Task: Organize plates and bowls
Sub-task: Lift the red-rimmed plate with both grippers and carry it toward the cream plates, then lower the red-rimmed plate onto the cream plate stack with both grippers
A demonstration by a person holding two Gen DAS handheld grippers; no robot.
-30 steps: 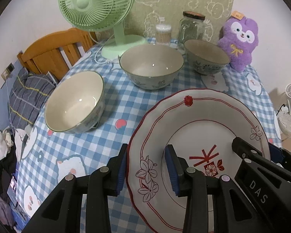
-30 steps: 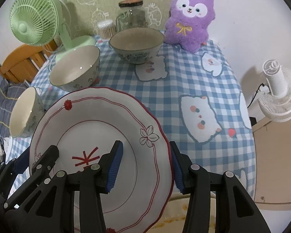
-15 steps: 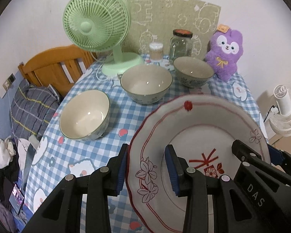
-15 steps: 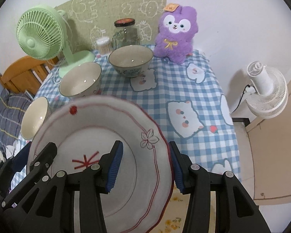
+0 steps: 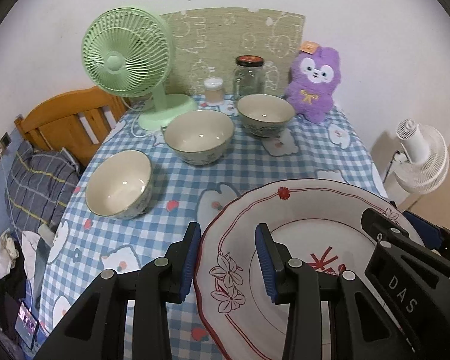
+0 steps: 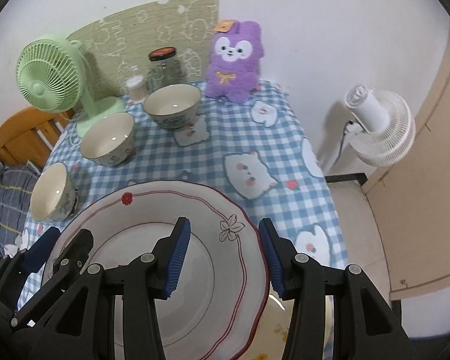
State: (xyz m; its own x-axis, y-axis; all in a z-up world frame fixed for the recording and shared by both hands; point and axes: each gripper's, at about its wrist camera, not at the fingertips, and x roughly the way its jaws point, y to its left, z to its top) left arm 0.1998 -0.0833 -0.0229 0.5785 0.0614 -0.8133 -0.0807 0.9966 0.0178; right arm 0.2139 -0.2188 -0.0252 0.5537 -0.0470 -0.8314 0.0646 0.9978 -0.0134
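Observation:
A large white plate point(image 5: 309, 228) with a red wavy rim and red flower marks hangs in the air over the near edge of the table. My left gripper point(image 5: 228, 258) is shut on its left rim, one pad under and one inside. My right gripper point(image 6: 225, 255) is shut on the right rim of the same plate point(image 6: 153, 210). Each gripper also shows in the other's view: the right gripper point(image 5: 405, 255) and the left gripper point(image 6: 54, 249). Three cream bowls stand empty on the checked cloth: a near left bowl point(image 5: 120, 184), a middle bowl point(image 5: 199, 139) and a far bowl point(image 5: 265, 114).
At the back of the table stand a green fan point(image 5: 126, 60), a glass jar point(image 5: 249, 73), a small swab container point(image 5: 214, 90) and a purple plush toy point(image 5: 315, 84). A white floor fan point(image 6: 378, 126) stands right of the table, a wooden headboard point(image 5: 69, 117) left. Something with a yellow pattern point(image 6: 273, 324) lies below the plate.
Both grippers have risen and drawn back from the table with the plate between them; the bowls and fan now look smaller and farther away. The grips on the rim are unchanged.

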